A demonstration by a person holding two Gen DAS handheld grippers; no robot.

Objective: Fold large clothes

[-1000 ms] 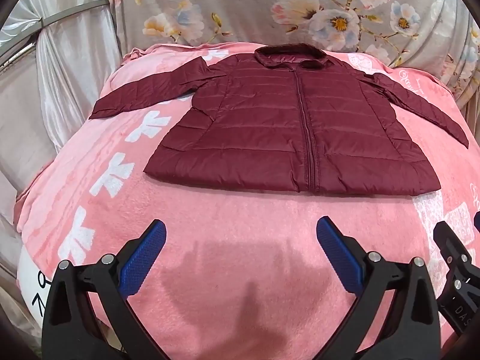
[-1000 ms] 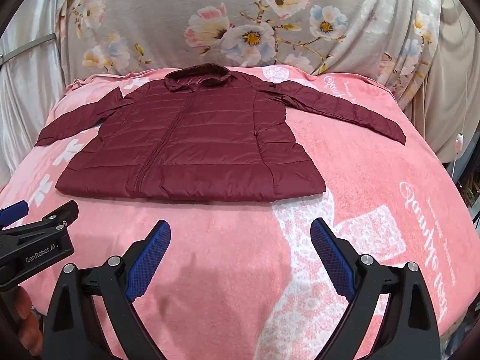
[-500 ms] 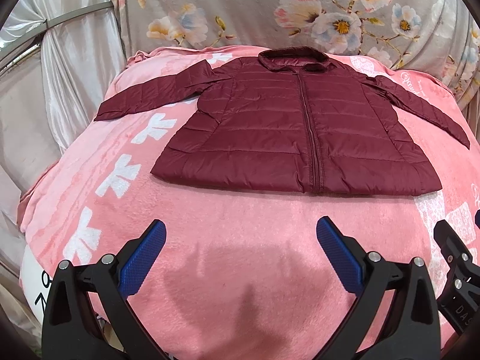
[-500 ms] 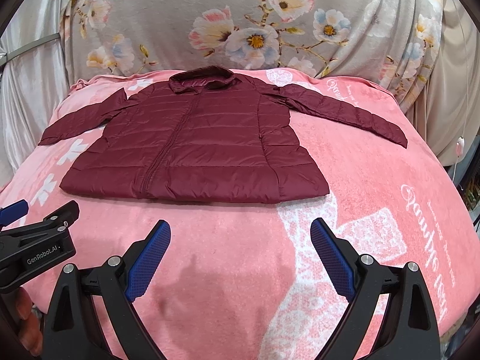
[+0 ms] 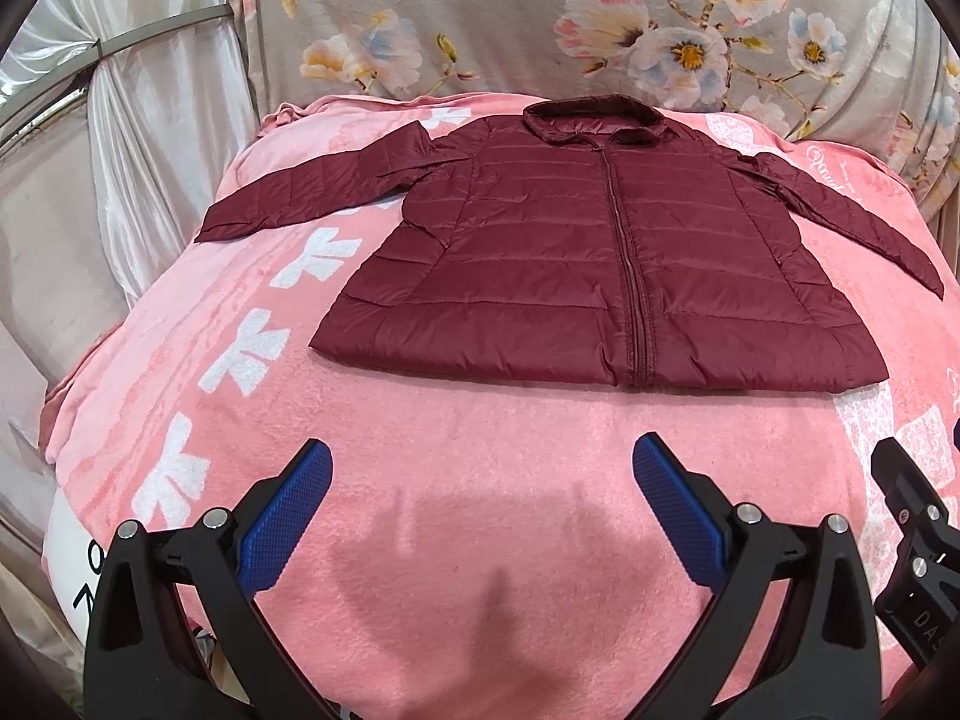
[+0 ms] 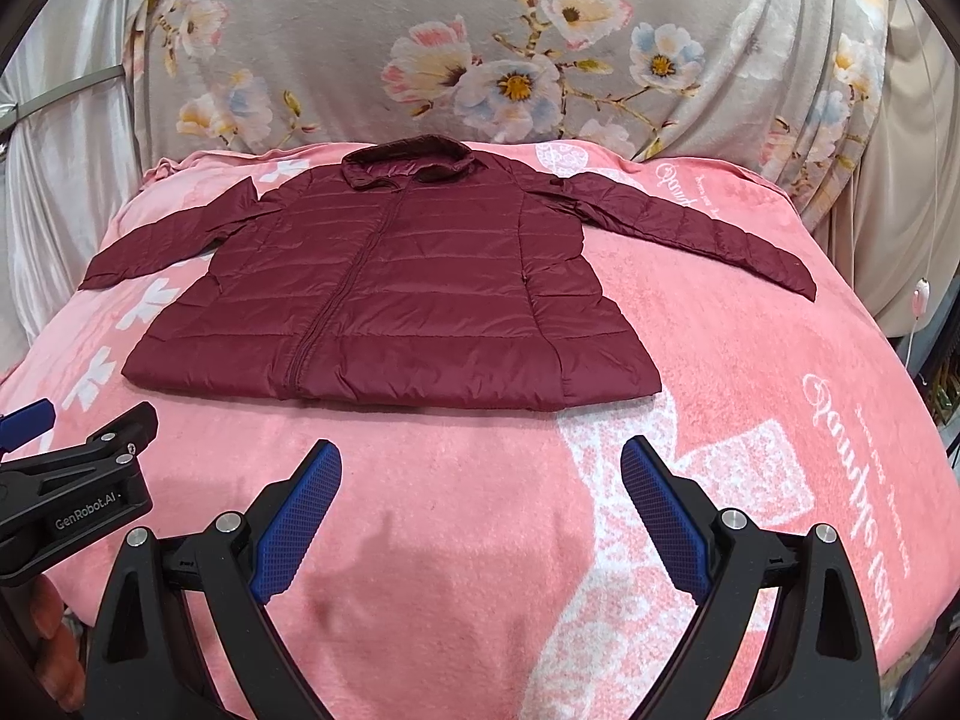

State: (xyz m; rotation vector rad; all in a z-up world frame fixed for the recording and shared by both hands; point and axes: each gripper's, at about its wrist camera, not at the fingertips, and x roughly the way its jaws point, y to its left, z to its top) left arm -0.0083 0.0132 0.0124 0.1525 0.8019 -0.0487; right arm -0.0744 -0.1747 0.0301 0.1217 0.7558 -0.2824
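Note:
A dark red quilted jacket lies flat and zipped on a pink blanket, collar at the far side, both sleeves spread outward. It also shows in the right wrist view. My left gripper is open and empty, above the blanket short of the jacket's hem. My right gripper is open and empty, also short of the hem, toward the jacket's right side. The left gripper's body shows at the left of the right wrist view.
A floral fabric backdrop hangs behind the bed. Silvery curtains hang on the left. The blanket's edges drop off at the left and right. A white cord hangs at the right.
Both views have shifted slightly; the jacket sits a little lower and closer in the frames. Both grippers stay open and the jacket has not moved.

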